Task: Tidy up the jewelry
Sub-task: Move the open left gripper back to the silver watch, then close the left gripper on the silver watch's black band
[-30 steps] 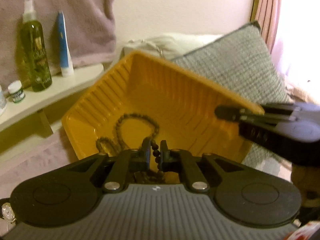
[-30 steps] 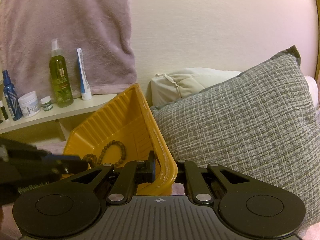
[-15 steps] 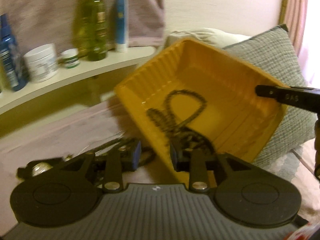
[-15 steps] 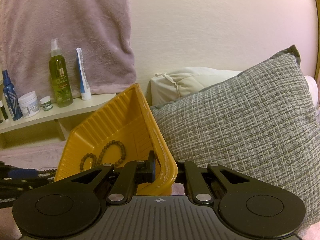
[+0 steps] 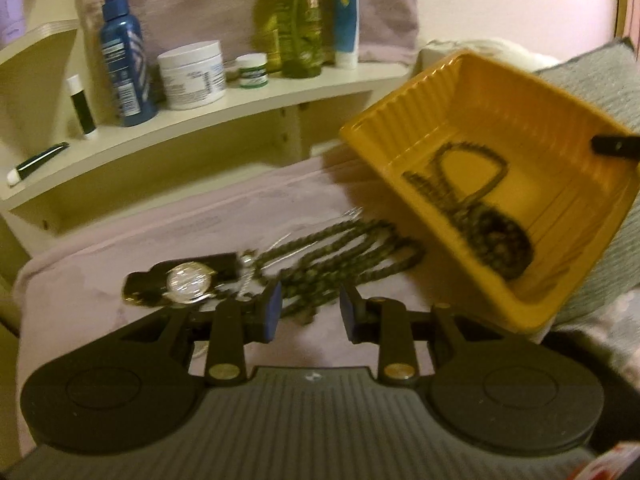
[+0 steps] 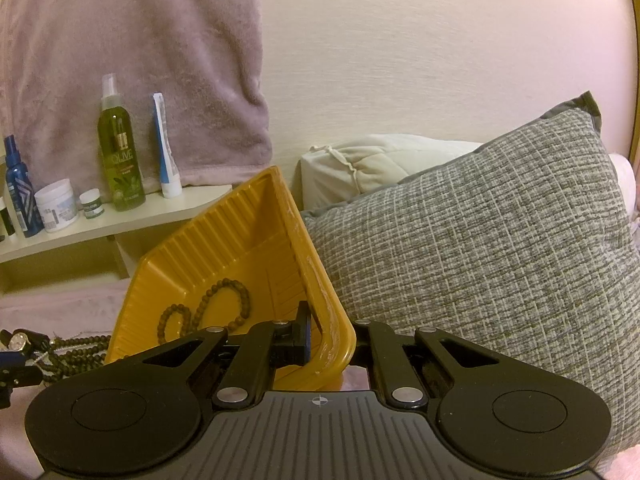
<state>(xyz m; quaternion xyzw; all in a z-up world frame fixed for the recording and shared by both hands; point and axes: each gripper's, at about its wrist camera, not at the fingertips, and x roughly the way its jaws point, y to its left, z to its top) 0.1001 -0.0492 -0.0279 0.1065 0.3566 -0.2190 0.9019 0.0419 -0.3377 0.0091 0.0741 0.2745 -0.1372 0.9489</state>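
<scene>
A yellow ribbed tray (image 5: 532, 120) is held tilted, its open side facing left. My right gripper (image 6: 330, 340) is shut on the tray's rim (image 6: 320, 288). A dark bead necklace (image 5: 476, 208) lies inside the tray, also in the right wrist view (image 6: 218, 306). My left gripper (image 5: 310, 312) is open and empty, just above a pile of dark bead strands (image 5: 344, 256) and a black-strapped wristwatch (image 5: 188, 282) on the pink cloth. The pile also shows in the right wrist view (image 6: 76, 350).
A cream shelf (image 5: 192, 120) at the back holds a blue spray bottle (image 5: 124, 56), a white jar (image 5: 192, 74), a green bottle (image 5: 298, 20) and tubes. A pink towel (image 6: 132, 60) hangs behind. A grey pillow (image 6: 492, 248) stands right of the tray.
My left gripper let go of the bead necklace inside the tray, opened, and swung left and down to the jewelry pile on the cloth. The right gripper and tray stayed still.
</scene>
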